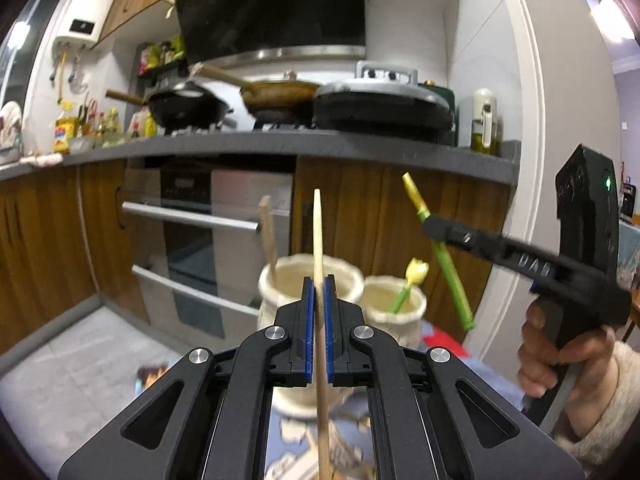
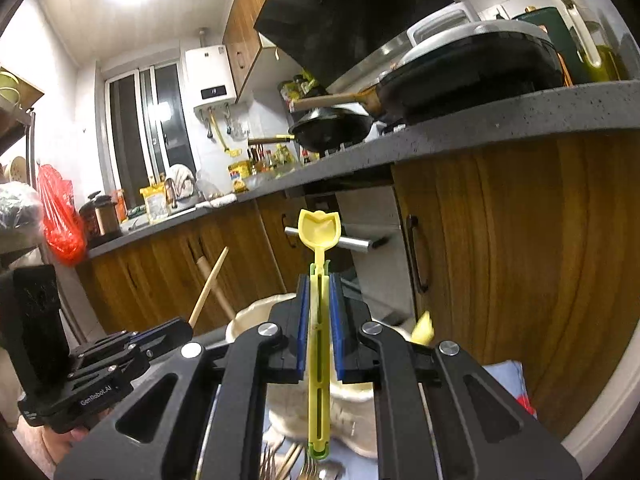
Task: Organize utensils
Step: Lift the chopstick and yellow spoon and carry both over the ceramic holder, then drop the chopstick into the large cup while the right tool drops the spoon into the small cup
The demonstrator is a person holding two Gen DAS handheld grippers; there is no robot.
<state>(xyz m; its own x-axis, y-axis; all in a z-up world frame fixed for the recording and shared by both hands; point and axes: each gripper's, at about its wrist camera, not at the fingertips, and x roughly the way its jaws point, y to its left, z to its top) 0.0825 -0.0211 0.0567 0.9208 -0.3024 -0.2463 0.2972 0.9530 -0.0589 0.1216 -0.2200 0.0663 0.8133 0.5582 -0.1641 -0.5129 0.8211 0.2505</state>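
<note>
The left tool (image 1: 319, 292) pinches a wooden chopstick (image 1: 319, 240) upright, its long axis running straight up the middle of the frame, with the larger cream holder (image 1: 272, 284) directly behind and below its tip. The right tool (image 2: 319, 300) clamps a yellow-green tulip spoon (image 2: 319, 236), also upright, over the smaller holder (image 1: 416, 308) at lower centre. Each hand is nearest its own holder. The holders' bases and the loose cutlery on the worktop are cut off by the tool bodies.
</note>
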